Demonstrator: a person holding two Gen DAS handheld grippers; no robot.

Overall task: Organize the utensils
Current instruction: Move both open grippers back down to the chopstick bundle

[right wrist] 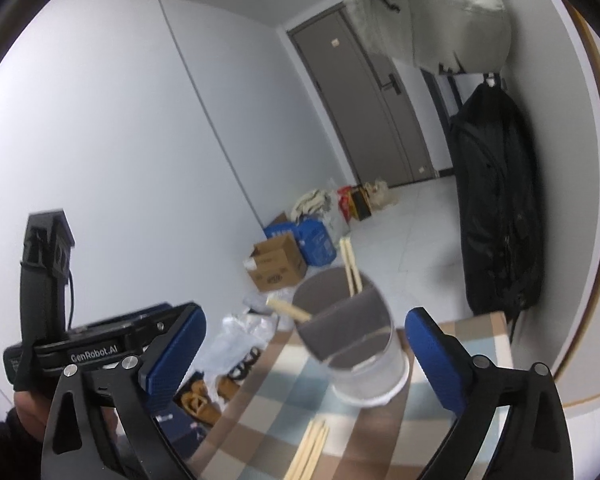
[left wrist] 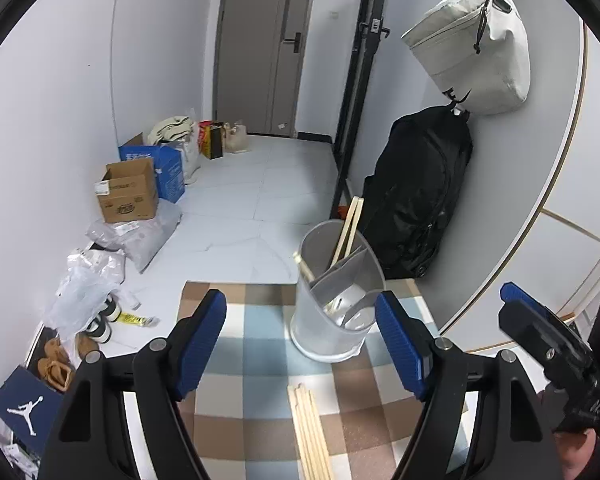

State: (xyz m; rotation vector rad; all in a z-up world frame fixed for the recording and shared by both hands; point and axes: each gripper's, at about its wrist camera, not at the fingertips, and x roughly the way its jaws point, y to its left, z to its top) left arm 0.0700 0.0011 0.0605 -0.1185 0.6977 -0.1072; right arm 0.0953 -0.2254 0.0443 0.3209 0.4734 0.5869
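Checked tablecloth fills the lower frame. Divided holder sits centre, near the far table edge, some chopsticks already inside. Loose chopsticks lie at bottom centre. Left gripper and right gripper both wide, empty. Risk: light holder tips if nudged while loading.

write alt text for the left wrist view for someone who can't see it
The left gripper, fingers apart and empty, faces a translucent divided utensil holder on a checked tablecloth; the holder already has wooden chopsticks in it. More loose chopsticks lie on the cloth just below. Behind are a floor cluttered with cardboard boxes, bags on the wall and a grey door.
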